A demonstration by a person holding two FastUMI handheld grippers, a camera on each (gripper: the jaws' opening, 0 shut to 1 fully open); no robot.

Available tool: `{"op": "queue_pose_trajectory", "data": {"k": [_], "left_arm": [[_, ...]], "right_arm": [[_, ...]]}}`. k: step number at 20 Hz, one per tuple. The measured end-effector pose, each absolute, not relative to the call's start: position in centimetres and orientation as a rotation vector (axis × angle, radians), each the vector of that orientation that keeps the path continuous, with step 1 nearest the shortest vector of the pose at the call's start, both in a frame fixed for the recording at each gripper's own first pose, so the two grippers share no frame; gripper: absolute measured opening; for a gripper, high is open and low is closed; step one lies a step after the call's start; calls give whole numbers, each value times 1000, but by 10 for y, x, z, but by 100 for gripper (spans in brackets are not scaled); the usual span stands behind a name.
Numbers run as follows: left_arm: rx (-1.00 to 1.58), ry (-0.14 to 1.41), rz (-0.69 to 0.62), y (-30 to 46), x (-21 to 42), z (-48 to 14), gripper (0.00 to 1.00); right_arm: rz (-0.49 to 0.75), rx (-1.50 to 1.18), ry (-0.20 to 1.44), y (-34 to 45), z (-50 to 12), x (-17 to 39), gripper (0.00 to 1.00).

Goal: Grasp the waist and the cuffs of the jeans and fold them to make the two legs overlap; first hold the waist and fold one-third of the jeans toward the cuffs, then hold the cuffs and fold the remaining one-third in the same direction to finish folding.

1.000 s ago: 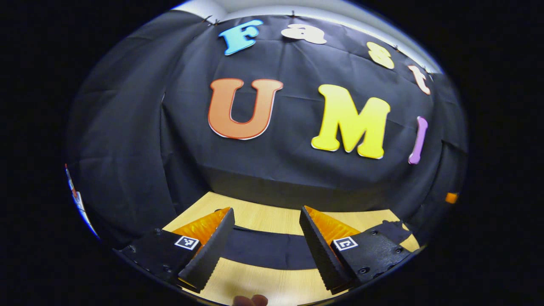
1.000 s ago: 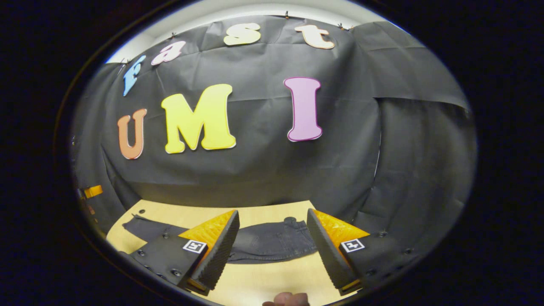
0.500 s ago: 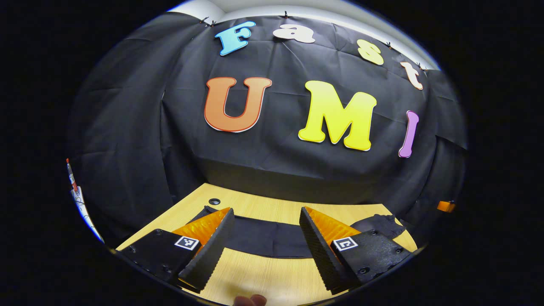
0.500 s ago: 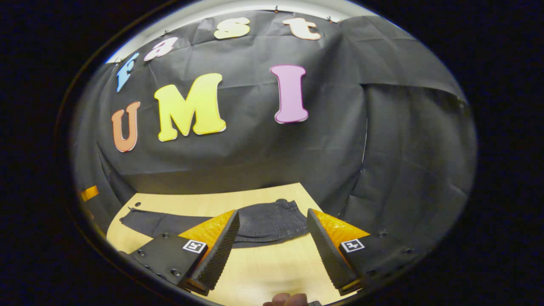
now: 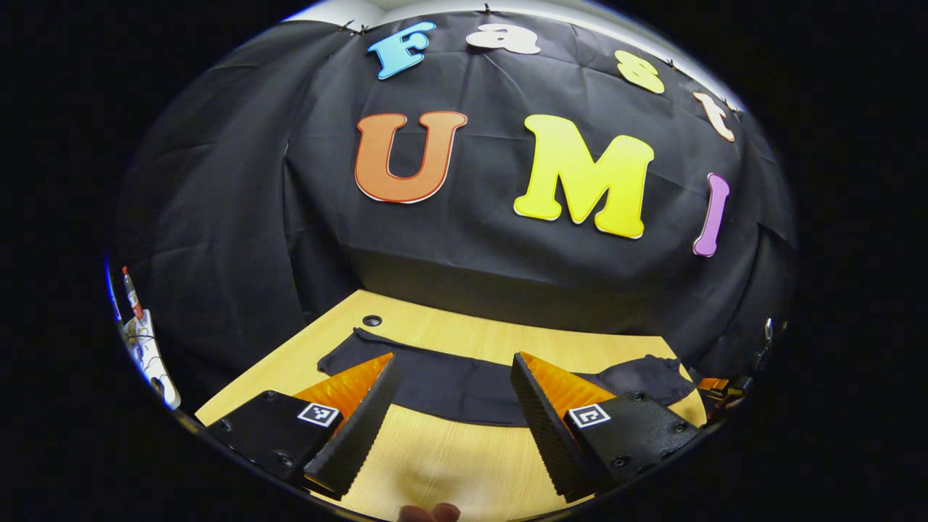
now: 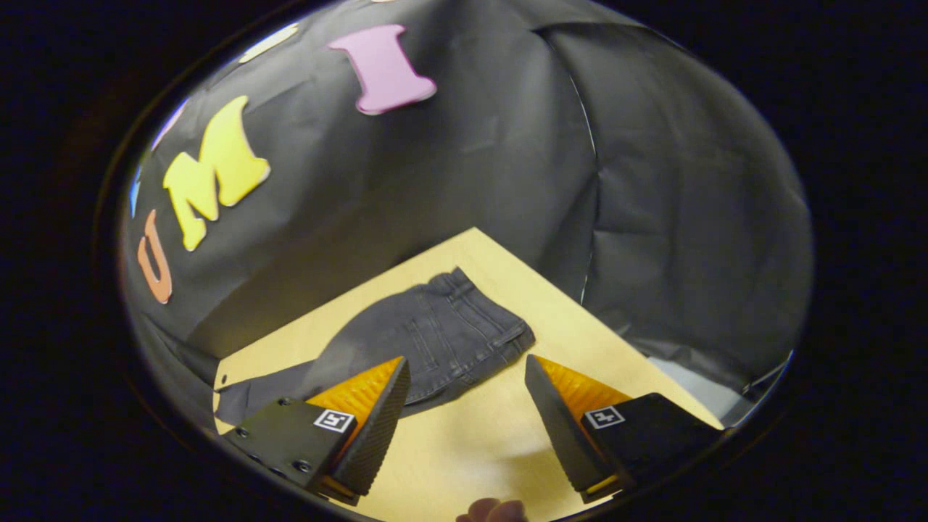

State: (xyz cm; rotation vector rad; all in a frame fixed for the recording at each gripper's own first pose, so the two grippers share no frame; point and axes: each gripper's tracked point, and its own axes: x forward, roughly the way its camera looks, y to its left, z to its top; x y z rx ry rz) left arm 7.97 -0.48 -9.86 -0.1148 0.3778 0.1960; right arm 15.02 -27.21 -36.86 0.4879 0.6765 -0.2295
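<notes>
Ahead of the left gripper (image 5: pixel 453 424), jaws spread and empty, the jeans (image 5: pixel 449 388) lie flat across the table (image 5: pixel 471 471). Right gripper (image 6: pixel 467 428), likewise spread, hovers short of the waist (image 6: pixel 482 319), tilted toward it, probably lining up the first grasp.

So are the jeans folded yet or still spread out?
Spread out: the dark grey denim jeans lie flat along the light wooden table, waist at one end, legs stretching away.

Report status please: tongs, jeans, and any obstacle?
Left tongs open, above table. Right tongs open, near waist. Jeans flat, unfolded. Nothing in the way.
</notes>
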Motion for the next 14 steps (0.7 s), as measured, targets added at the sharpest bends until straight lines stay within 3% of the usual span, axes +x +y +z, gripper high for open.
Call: {"op": "queue_pose_trajectory", "data": {"k": [1, 2, 3, 6, 7, 8, 14], "left_arm": [[-107, 386, 210, -4, 77, -99, 99], [-99, 392, 222, -3, 76, -99, 99], [-89, 403, 236, -2, 74, -100, 99], [-74, 432, 266, -2, 71, -105, 99], [-72, 442, 269, -3, 71, -108, 99], [-67, 448, 272, -4, 70, -110, 99], [-81, 475, 288, -7, 69, -118, 99]], "right_arm": [[-242, 528, 686, -275, -381, 159, 99], [-259, 580, 690, -277, -390, 166, 94], [-281, 618, 698, -283, -400, 173, 99], [-344, 715, 702, -295, -418, 191, 99], [-351, 742, 699, -298, -418, 198, 94], [-357, 751, 697, -300, -425, 204, 99], [-338, 638, 690, -299, -430, 220, 99]]}}
